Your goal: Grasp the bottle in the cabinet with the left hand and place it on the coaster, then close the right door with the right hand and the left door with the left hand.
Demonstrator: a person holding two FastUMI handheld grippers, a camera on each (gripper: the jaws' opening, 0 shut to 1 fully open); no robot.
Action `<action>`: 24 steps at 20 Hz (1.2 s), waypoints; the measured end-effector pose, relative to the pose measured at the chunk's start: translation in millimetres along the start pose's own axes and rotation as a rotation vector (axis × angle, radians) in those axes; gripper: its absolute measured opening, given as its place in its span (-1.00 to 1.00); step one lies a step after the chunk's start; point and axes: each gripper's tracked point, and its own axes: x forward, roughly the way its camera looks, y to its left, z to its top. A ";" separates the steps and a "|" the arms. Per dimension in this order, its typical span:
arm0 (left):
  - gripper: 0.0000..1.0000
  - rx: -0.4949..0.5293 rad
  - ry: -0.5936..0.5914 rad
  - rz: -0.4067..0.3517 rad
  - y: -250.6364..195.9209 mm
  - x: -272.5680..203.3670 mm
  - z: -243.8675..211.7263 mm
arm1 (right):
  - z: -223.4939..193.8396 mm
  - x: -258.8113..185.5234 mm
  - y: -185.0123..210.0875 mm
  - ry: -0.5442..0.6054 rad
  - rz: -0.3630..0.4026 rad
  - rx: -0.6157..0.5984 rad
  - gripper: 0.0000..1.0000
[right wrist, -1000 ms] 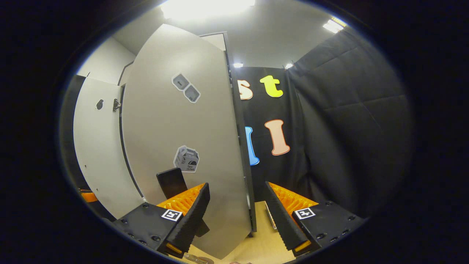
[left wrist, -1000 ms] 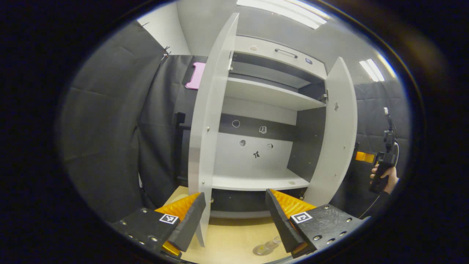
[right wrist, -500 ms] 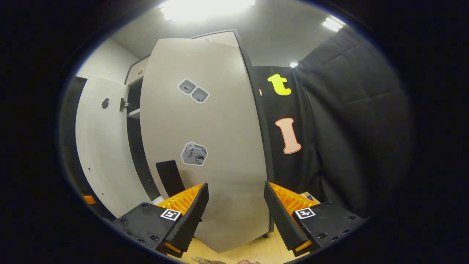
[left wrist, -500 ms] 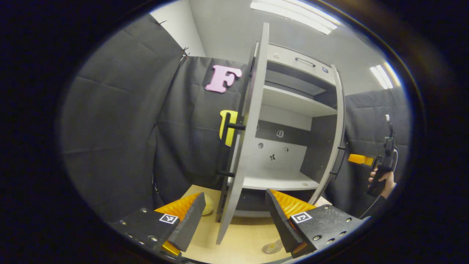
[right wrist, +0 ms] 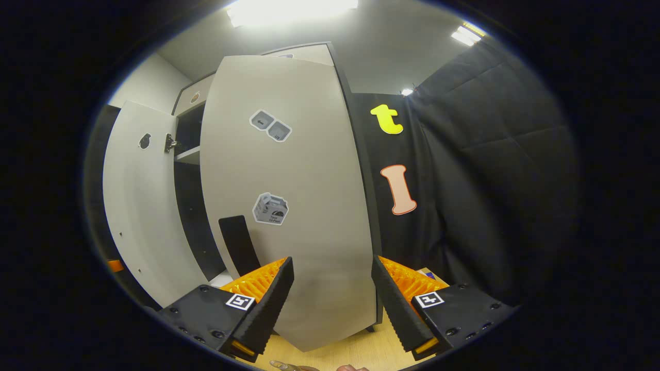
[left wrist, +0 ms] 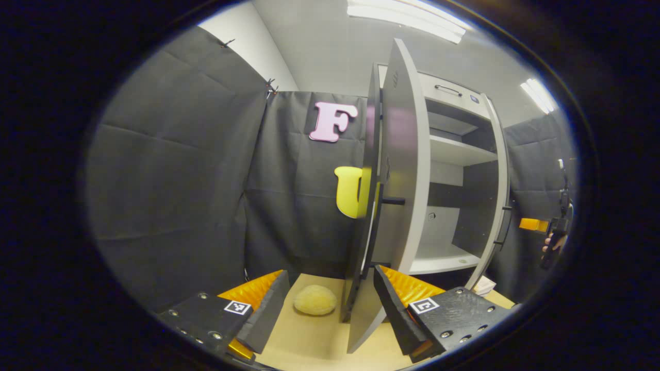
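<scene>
- The left hand-held gripper (left wrist: 328, 304) is released, its fingers spread with nothing between them, pointing at the near edge of the left door (left wrist: 405, 170).
- Just left of that door's foot, a pale round lump (left wrist: 315, 300) lies on the wooden surface (left wrist: 309, 345).
- The left door stands ajar, edge-on to the left gripper view; the cabinet shelf (left wrist: 443, 256) behind it is bare, so the bottle looks already taken out. I cannot tell where the bottle or coaster sit now.
- Farther right in that view, the right door (left wrist: 494, 206) is partly swung in, with a hand (left wrist: 553, 242) holding the other tool beyond it.
- In the right gripper view, the right hand-held gripper (right wrist: 332, 301) is also released, close against the right door's outer face.
- By my reading, both doors are left to shut; the right one is under way.
</scene>
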 end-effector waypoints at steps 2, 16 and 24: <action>0.90 0.045 -0.023 0.004 14.8 3.5 8.9 | -1.0 -1.4 -0.2 -0.006 -0.010 -0.017 0.93; 0.92 0.091 -0.070 -0.080 47.9 83.5 33.6 | -21.1 -17.5 -15.6 0.041 -0.070 -0.084 0.94; 0.92 0.072 -0.077 -0.162 11.8 98.8 42.0 | -38.6 -21.3 -19.2 0.073 -0.060 -0.074 0.93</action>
